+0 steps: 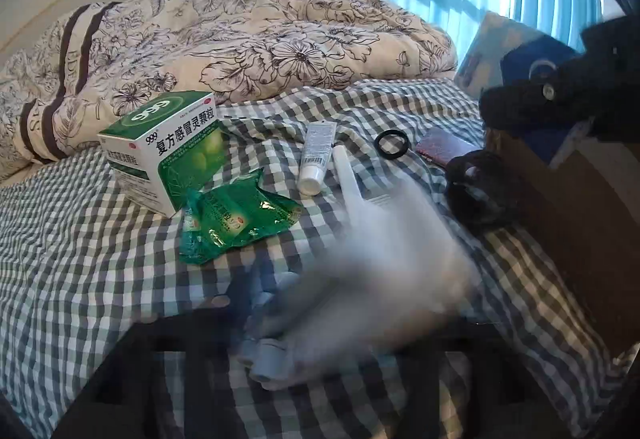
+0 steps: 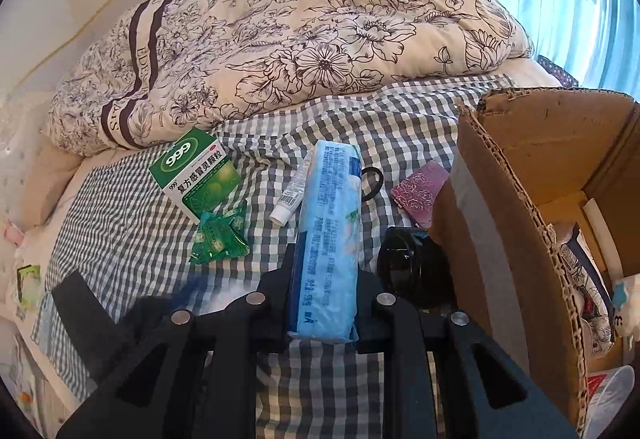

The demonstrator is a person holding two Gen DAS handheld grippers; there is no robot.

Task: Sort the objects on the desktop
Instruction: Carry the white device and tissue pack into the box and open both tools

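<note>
My right gripper [image 2: 322,313] fills the lower frame: matte black plastic, two angular fingers [image 2: 272,319] with triangular cutouts, four round silver screws along the top. The left gripper [image 1: 280,339] is black too, lower centre, blurred.

We see open checked sheet [image 2: 132,223] left of the green box [image 2: 196,175] — to the right, the cardboard box [image 2: 500,223] wall blocks passage, black roll [image 2: 408,271] beside it.
</note>
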